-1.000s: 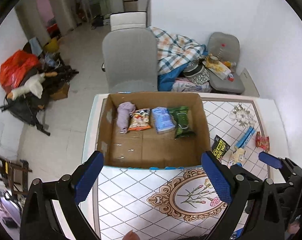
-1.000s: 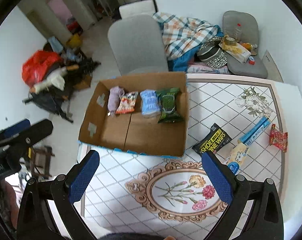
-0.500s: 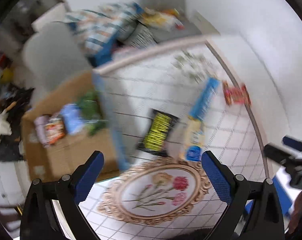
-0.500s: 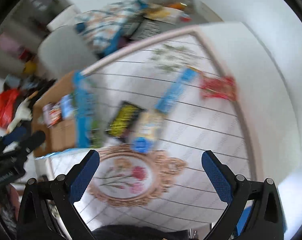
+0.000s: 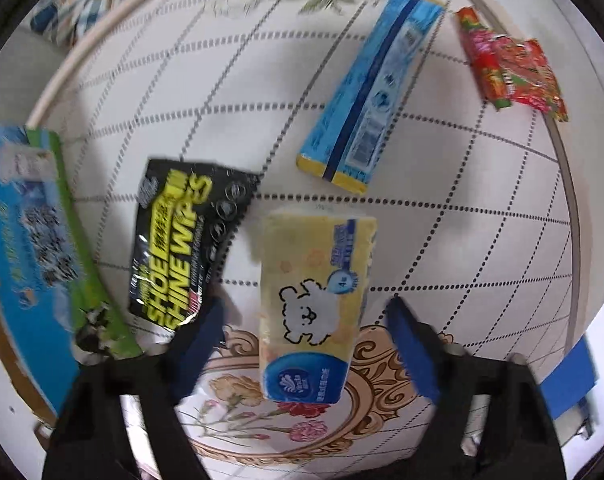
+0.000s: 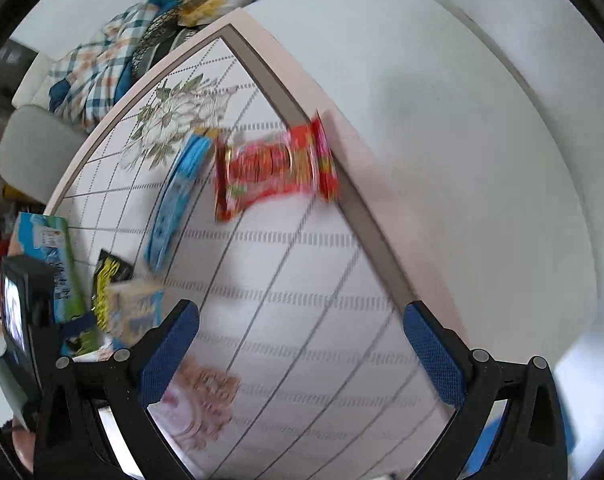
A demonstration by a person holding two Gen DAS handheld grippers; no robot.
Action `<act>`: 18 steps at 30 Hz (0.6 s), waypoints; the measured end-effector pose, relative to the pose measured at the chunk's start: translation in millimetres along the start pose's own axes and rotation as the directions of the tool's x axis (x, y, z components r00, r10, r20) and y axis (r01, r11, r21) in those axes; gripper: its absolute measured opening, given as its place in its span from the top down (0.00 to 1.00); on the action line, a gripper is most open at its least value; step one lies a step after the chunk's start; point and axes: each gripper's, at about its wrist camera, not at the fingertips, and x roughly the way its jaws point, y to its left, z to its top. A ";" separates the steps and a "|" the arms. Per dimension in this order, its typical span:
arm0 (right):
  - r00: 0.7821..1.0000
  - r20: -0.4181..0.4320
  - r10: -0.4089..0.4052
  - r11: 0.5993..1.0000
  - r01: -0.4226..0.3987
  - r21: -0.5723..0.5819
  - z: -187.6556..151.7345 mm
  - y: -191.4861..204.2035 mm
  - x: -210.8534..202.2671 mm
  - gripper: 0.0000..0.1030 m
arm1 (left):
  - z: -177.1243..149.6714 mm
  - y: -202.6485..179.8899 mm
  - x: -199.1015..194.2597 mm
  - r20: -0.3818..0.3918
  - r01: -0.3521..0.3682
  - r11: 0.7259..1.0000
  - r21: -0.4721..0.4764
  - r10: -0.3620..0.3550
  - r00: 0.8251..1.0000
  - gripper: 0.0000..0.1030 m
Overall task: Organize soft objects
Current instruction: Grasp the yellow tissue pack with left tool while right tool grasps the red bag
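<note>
Yellow plastic with a white bear drawn on it fills the gap between my left gripper's blue pads: this tissue pack is my landmark. My left jaws are closing around it, each pad still apart from its sides. My right gripper is spread wide over bare tablecloth, nothing between its pads.

Much is blurred. In the right view the tissue pack is a pale smear at the left edge, and print on the red snack packet is unreadable. The printed box left of the tissue pack is cut off by the frame, so its inside is hidden.

The tablecloth is white with a dotted grid and a floral oval under the tissue pack; a white wall stands beyond the table edge.

I count one black shoe-wipes pouch just left of the tissue pack, one long blue packet above it, one red packet farther up-right.
</note>
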 end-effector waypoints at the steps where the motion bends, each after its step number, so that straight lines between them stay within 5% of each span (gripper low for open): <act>1: 1.000 -0.008 -0.012 0.996 0.011 -0.090 16.9 8.9 7.9 0.00 | 0.0 2.1 3.2 -0.010 0.008 1.000 -0.020 -0.008 1.000 0.44; 3: 0.997 -0.024 -0.074 0.971 0.066 -0.228 36.4 24.5 19.1 0.00 | -0.7 4.2 7.7 -0.025 0.032 0.998 -0.047 -0.034 0.999 0.49; 6: 0.977 -0.051 -0.206 0.875 0.161 -0.458 64.7 52.4 44.8 0.00 | -3.7 3.5 13.4 -0.034 0.049 0.996 -0.081 -0.052 0.998 0.49; 12: 0.902 -0.079 -0.425 0.604 0.217 -0.766 80.7 91.3 112.5 0.00 | -7.6 1.8 24.4 -0.050 0.094 0.984 -0.154 -0.103 0.993 0.49; 16: 0.884 -0.134 -0.448 0.634 0.208 -0.745 84.6 91.9 134.7 0.24 | -12.3 -1.2 26.9 -0.044 0.095 0.983 -0.160 -0.103 0.994 0.49; 18: 0.896 -0.211 -0.392 0.762 0.187 -0.620 91.3 83.4 128.6 0.32 | -16.7 4.3 27.9 -0.045 0.101 0.982 -0.162 -0.110 0.993 0.49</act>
